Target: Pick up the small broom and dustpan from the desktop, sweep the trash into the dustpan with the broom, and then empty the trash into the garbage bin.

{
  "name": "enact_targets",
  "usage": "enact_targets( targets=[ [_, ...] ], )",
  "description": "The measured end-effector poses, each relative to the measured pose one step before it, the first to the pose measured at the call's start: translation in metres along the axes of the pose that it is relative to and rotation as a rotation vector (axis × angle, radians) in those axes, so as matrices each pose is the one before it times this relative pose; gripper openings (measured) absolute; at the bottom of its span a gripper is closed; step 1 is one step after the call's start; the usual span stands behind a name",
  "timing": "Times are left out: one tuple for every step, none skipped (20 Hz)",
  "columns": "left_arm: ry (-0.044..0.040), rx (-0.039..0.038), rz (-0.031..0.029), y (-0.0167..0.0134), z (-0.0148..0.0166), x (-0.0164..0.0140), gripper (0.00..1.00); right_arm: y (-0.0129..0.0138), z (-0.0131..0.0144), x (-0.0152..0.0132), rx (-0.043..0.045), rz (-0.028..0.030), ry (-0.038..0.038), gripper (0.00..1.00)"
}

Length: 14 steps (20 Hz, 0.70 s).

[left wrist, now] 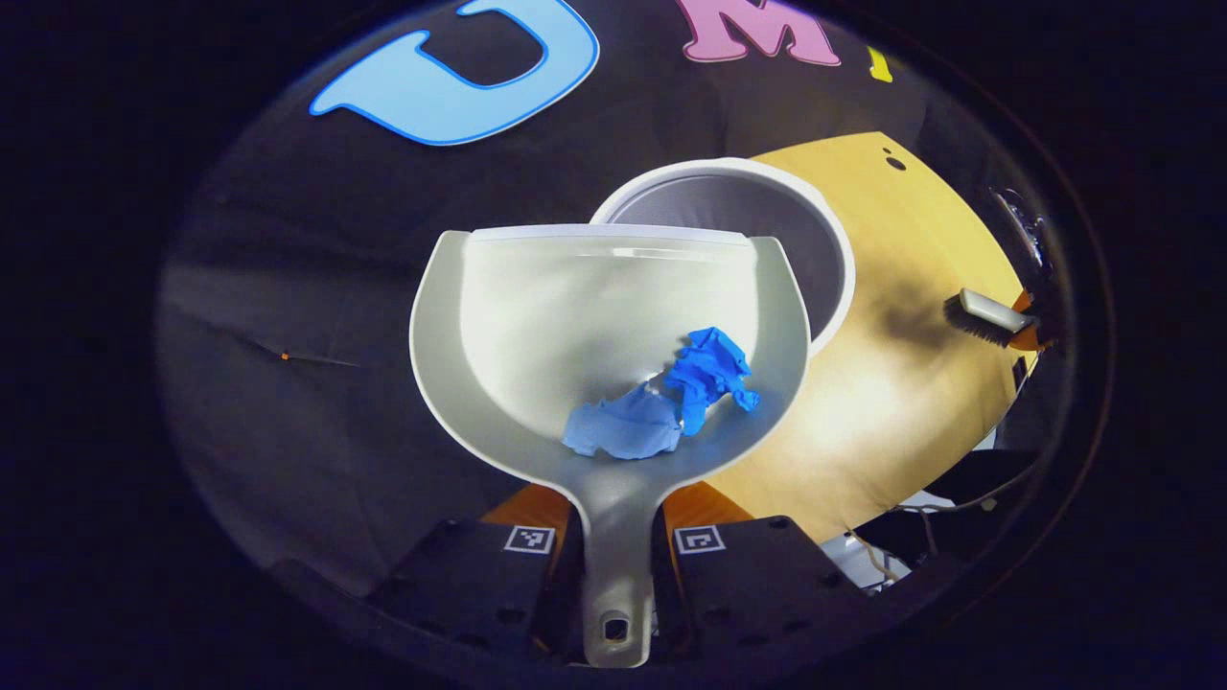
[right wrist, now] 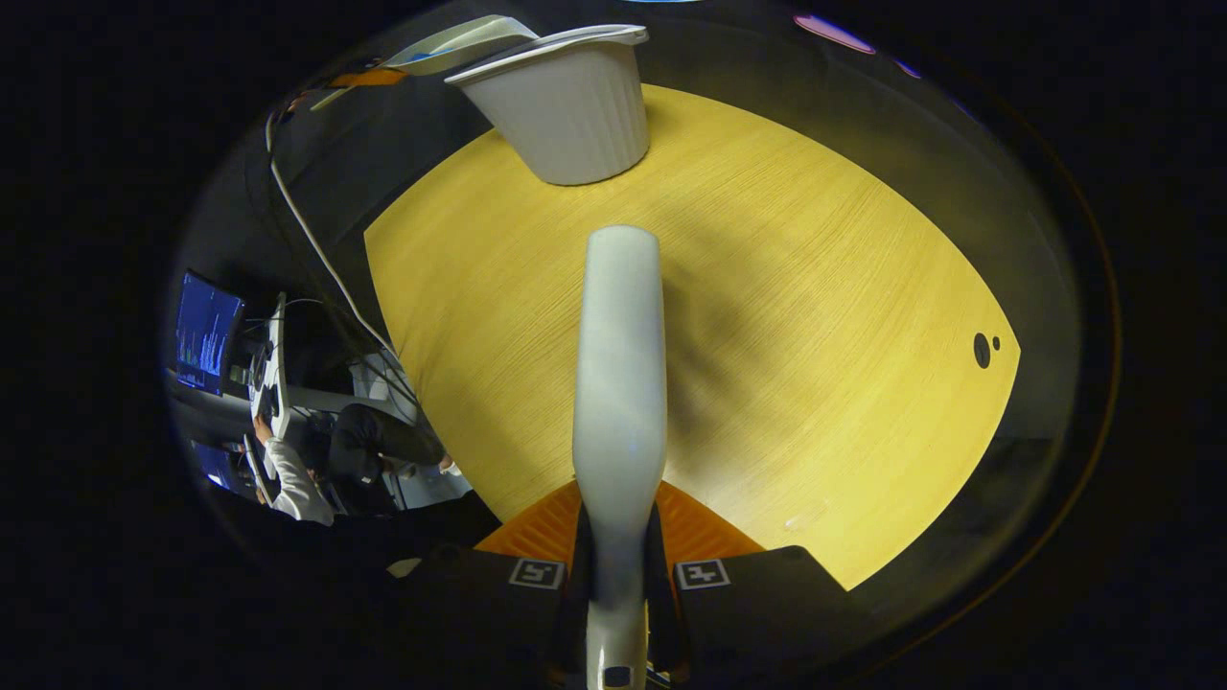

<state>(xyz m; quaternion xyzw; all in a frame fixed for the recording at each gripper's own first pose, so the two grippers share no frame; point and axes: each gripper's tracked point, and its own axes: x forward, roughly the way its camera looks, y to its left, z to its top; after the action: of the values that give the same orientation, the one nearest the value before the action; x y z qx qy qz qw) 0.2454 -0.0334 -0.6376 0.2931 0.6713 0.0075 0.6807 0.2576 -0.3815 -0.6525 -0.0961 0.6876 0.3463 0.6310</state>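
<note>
The left gripper [left wrist: 613, 565] has both fingers closed on the handle of the dustpan [left wrist: 575, 316], whose long axis runs straight forward. The blue trash [left wrist: 671, 407] lies at the back of the pan, near the handle. The pan's front lip seems to be above the near rim of the garbage bin [left wrist: 834, 249], which stands just ahead and slightly right, so tipping forward is probably next. The right gripper [right wrist: 618, 575] grips the broom [right wrist: 618, 383] over the desktop [right wrist: 815, 335], well apart from the bin.
</note>
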Motion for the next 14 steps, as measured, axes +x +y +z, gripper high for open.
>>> enact_targets(
  targets=[
    [0.0044,0.01299,0.01914,-0.00202,0.00927,0.00377,0.29,0.00246,0.00056,0.00183,-0.0007,0.00181,-0.00705,0.28],
    [0.00731,0.01467,0.01531,-0.0063,0.0048,0.00251,0.29,0.00159,0.00171,0.0019,0.00441,0.00502,-0.00667,0.28],
    [0.01761,0.01869,0.01113,-0.00586,0.00553,0.00313,0.29,0.00296,0.00025,0.00106,0.01071,0.0066,-0.00415,0.24],
    [0.02358,0.024,0.00657,0.00196,-0.00233,-0.00104,0.29,0.00139,0.00081,0.00106,0.00896,0.00657,-0.00317,0.28],
    [0.01605,0.02721,0.00378,-0.00224,0.00467,0.00176,0.29,0.00131,-0.00208,0.00062,-0.00077,0.0033,0.00289,0.28],
    [0.00706,0.02436,-0.00083,0.00071,0.00652,0.00168,0.29,-0.00192,-0.00136,-0.00045,-0.00708,-0.00466,-0.00061,0.28],
    [0.00853,0.01193,-0.00472,-0.00331,0.00516,0.00331,0.29,-0.00179,-0.00087,-0.00067,-0.00095,-0.00242,0.00075,0.28],
    [0.01273,0.01519,-0.00219,0.00117,0.00481,0.00095,0.29,-0.00021,-0.00022,-0.00056,0.00775,0.00353,-0.00103,0.28],
    [0.01272,0.02468,0.00268,0.00079,0.00364,0.00098,0.29,0.00014,-0.00031,-0.00027,0.0092,0.00391,0.00011,0.28],
    [0.02026,0.03619,0.01392,0.00105,0.00077,-0.00155,0.29,-0.00125,0.00002,0.00018,0.00646,-0.00119,-0.0009,0.31],
    [0.02159,0.03322,0.02194,0.00277,0.00194,0.00151,0.29,-0.00049,-0.00019,0.00023,0.00551,-0.0024,0.00018,0.28],
    [0.0195,0.02954,0.02264,0.00468,0.00059,-0.00123,0.29,-0.00117,-0.00033,-0.00034,0.00328,-0.00091,-0.00069,0.28],
    [0.02088,0.02464,0.02507,0.00481,-0.00157,-0.00101,0.29,-0.00174,-0.00073,0.00027,0.00428,-0.00155,0.00049,0.28],
    [0.01983,0.02077,0.02257,0.00327,0.00003,-0.00079,0.29,-0.00197,-0.00035,0.0003,0.00557,0.00018,-0.00002,0.28]
  ],
)
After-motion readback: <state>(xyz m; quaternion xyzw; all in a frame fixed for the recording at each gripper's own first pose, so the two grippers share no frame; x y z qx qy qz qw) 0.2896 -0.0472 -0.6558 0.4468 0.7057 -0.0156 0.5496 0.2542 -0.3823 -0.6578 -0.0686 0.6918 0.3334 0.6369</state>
